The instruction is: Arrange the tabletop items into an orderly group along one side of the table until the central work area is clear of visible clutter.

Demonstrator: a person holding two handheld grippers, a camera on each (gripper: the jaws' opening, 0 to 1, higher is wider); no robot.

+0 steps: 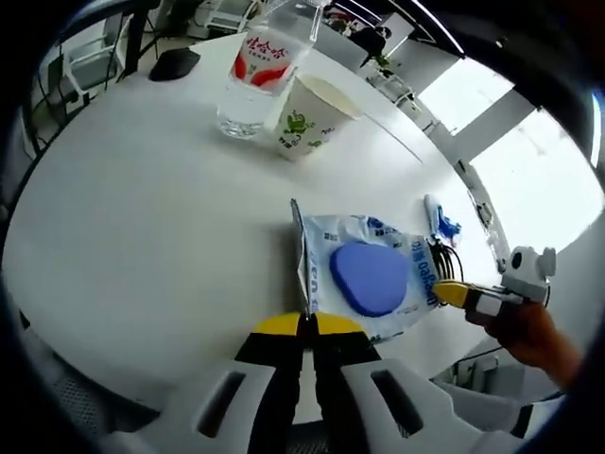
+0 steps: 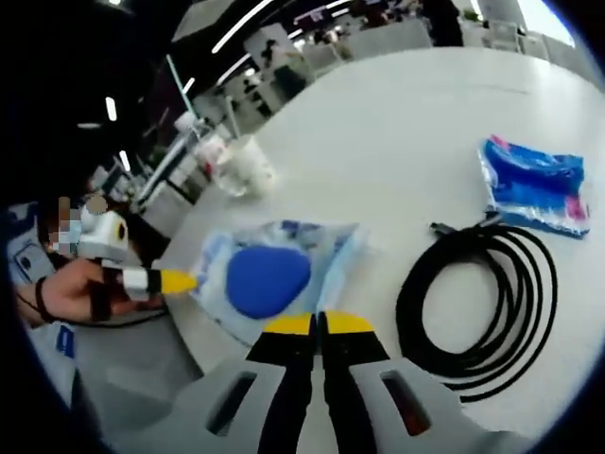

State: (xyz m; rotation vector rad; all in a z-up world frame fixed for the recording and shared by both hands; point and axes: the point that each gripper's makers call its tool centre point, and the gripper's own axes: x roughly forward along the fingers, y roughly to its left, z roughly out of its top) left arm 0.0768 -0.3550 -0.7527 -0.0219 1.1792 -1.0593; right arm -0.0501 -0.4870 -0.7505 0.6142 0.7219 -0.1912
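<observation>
**Both grippers meet at wet-wipe pack**

The left gripper (image 1: 307, 326) and right gripper (image 2: 318, 324), jaws pressed together, each pinch an edge of the clear plastic pack with a blue oval lid (image 1: 367, 276) on the white round table (image 1: 151, 208). A coiled black cable (image 2: 477, 303) lies beside it.

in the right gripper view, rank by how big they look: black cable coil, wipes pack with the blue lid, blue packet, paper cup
1. black cable coil
2. wipes pack, nearly as large and nearer the camera, so this order is unsure
3. blue packet
4. paper cup, farthest away, so it may only look smallest
</observation>
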